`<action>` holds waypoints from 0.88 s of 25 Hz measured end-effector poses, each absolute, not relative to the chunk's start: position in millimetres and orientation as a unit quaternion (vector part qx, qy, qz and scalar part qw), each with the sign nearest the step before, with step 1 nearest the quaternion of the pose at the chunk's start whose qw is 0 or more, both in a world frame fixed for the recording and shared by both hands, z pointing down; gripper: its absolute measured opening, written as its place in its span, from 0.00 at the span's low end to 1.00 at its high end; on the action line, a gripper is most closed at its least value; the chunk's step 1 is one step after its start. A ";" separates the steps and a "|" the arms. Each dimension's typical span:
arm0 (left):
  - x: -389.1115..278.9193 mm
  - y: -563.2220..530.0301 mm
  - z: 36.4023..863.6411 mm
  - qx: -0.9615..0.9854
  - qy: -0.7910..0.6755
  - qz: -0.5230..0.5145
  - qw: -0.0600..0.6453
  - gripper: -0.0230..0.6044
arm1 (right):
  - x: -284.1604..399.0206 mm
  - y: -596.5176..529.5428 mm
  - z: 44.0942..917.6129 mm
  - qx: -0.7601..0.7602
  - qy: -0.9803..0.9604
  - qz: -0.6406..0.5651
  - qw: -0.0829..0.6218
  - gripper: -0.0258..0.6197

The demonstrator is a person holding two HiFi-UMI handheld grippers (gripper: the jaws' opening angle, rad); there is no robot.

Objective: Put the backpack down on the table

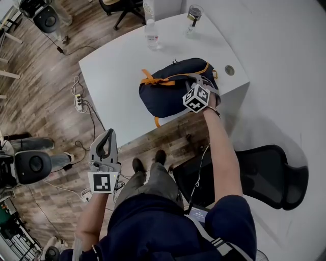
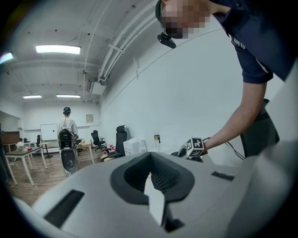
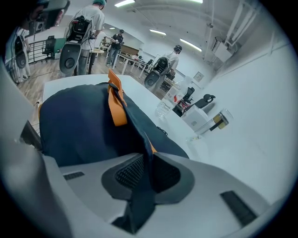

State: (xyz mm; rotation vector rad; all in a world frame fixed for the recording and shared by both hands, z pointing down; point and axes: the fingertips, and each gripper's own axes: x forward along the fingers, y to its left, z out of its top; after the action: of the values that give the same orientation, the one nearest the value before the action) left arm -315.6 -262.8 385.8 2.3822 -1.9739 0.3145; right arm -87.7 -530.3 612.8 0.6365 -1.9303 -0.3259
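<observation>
The backpack [image 1: 170,89], navy with orange trim, lies on its side on the white worktop [image 1: 117,76], close along the near edge and toward the near right corner. An orange strap [image 1: 153,80] crosses its left end. The right tool [image 1: 192,80] reaches down onto the bag's right end, with the person's arm stretched out over the near edge. In the right gripper view its jaws stand almost together, and a dark strap [image 3: 139,200] of the backpack runs up between them with a pad against it on either side, so this tool is clenched on the dark strap. Past the jaws the bag's body fills the left of that view.

The left tool [image 1: 108,135] is held off the worktop, out in front of the near edge and above the wooden floor [image 1: 46,102]. In the left gripper view its jaws are clenched together with nothing between them.

At the far edge a clear bottle [image 1: 152,34] and a tumbler [image 1: 193,14] with a dark lid stand upright, apart from each other and well apart from the backpack. A round grommet [image 1: 229,70] sits in the worktop near the right edge, just beside the bag. A black chair [image 1: 265,173] stands at the person's right, in front of the near edge. A power strip [image 1: 79,101] with cables lies on the floor off the left edge. In the right gripper view, several people [image 3: 88,28] stand among other desks in the room beyond the worktop
</observation>
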 end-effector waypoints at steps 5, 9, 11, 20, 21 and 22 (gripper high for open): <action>-317.1 -259.3 387.0 0.766 -0.634 0.105 0.016 0.04 | -89.6 -528.1 608.8 0.263 -0.806 -0.141 0.511 0.26; -318.2 -258.8 386.6 0.766 -0.635 0.103 0.017 0.04 | -89.3 -526.1 603.3 0.266 -0.807 -0.146 0.506 0.31; -318.5 -258.6 386.3 0.765 -0.635 0.102 0.018 0.04 | -88.4 -525.3 602.2 0.266 -0.807 -0.148 0.506 0.32; -317.3 -255.8 384.1 0.768 -0.632 0.104 0.014 0.04 | -86.1 -525.1 581.4 0.283 -0.809 -0.166 0.488 0.45; -316.6 -255.7 383.6 0.768 -0.632 0.103 0.012 0.04 | -86.0 -525.0 579.2 0.284 -0.810 -0.166 0.485 0.47; -315.9 -256.0 382.8 0.769 -0.632 0.100 0.010 0.04 | -85.8 -524.6 577.6 0.286 -0.811 -0.166 0.482 0.48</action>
State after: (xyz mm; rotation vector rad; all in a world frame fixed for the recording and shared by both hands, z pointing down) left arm -315.9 -256.0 382.8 2.3989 -1.9713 0.3124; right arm -85.8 -524.6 577.6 0.6973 -1.9768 -0.4040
